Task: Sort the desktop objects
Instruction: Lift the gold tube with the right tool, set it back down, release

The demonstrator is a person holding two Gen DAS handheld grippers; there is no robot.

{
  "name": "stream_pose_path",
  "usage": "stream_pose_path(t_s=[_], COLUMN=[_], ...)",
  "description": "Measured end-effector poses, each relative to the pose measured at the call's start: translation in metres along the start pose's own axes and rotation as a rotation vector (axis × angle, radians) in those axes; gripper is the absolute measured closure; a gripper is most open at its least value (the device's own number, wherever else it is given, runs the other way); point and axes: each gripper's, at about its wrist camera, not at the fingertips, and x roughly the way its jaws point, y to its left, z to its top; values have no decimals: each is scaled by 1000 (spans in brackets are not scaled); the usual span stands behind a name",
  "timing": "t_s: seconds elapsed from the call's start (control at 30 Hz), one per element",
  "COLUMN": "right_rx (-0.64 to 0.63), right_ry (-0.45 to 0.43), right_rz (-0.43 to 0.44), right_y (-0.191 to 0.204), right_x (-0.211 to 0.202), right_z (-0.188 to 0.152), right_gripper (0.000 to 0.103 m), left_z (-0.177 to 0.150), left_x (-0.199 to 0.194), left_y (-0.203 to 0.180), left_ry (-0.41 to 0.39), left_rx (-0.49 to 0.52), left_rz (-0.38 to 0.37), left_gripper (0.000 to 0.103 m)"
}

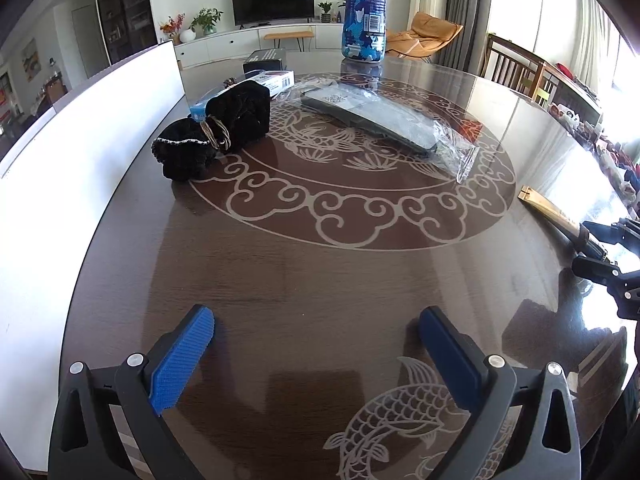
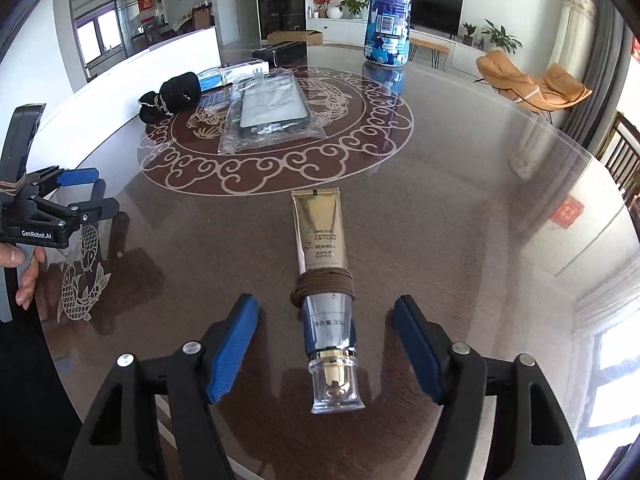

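A gold and silver cosmetic tube [image 2: 322,236] lies on the glass-topped round table [image 2: 460,220], clear cap toward me and a brown cord wound around its middle. My right gripper [image 2: 326,302] is open and straddles the tube's silver lower part; neither blue pad touches it. In the left wrist view the tube [image 1: 548,204] and the right gripper [image 1: 600,248] show at the right edge. My left gripper [image 1: 316,316] is open low over bare table with nothing between its fingers. From the right wrist view the left gripper [image 2: 76,188] appears at the far left, held by a hand.
A black velvet scrunchie bundle [image 1: 216,132] and a phone case in a clear bag [image 1: 384,120] lie on the table's central pattern. Behind them are a white and blue box [image 1: 276,78], a dark box [image 1: 266,58] and a tall blue camouflage bottle [image 1: 364,8]. A white panel [image 1: 80,140] borders the table's left side.
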Motion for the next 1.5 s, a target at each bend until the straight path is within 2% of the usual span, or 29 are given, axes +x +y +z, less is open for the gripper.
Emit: stream_pose_path(t_s=[0.03, 0.1, 0.17, 0.2, 0.4, 0.5, 0.6, 0.77, 0.93, 1.1, 1.2, 1.37, 1.43, 1.5], right_rx=[-2, 2, 17, 26, 106, 198, 298, 316, 272, 153, 76, -77, -64, -15], right_ry=[-1, -6, -11, -12, -37, -42, -46, -56, -45, -25, -13, -10, -11, -20], right_rz=[4, -1, -14, -21, -80, -154, -228, -263, -258, -246, -185, -54, -33, -60], right_y=[1, 3, 3, 3, 0, -9, -22, -23, -23, -13, 1, 47, 57, 54], right_x=[1, 1, 2, 2, 13, 21, 27, 34, 50, 76, 86, 85, 82, 76], right_z=[2, 5, 8, 10, 24, 36, 45, 54, 77, 114, 128, 128, 122, 112], right_gripper=[43, 59, 71, 72, 72, 72, 72, 72, 72, 72, 72, 72, 72, 72], left_z=[0, 1, 2, 2, 16, 27, 30, 29, 29, 30, 29, 28, 27, 26], left_x=[0, 0, 0, 0, 10, 17, 21, 20, 20, 20, 20, 20, 19, 18], left_y=[0, 0, -1, 0, 4, 7, 9, 10, 10, 11, 12, 12, 13, 13], left_ry=[1, 6, 14, 16, 29, 43, 23, 18, 18, 17, 17, 17, 17, 18], left_rx=[0, 1, 1, 2, -16, -26, -29, -26, -25, -23, -25, -24, -20, -14], left_rz=[0, 0, 0, -2, 8, 14, 16, 13, 10, 7, 9, 9, 7, 3], left_gripper=[0, 0, 0, 0, 0, 0, 0, 0, 0, 0, 0, 0, 0, 0])
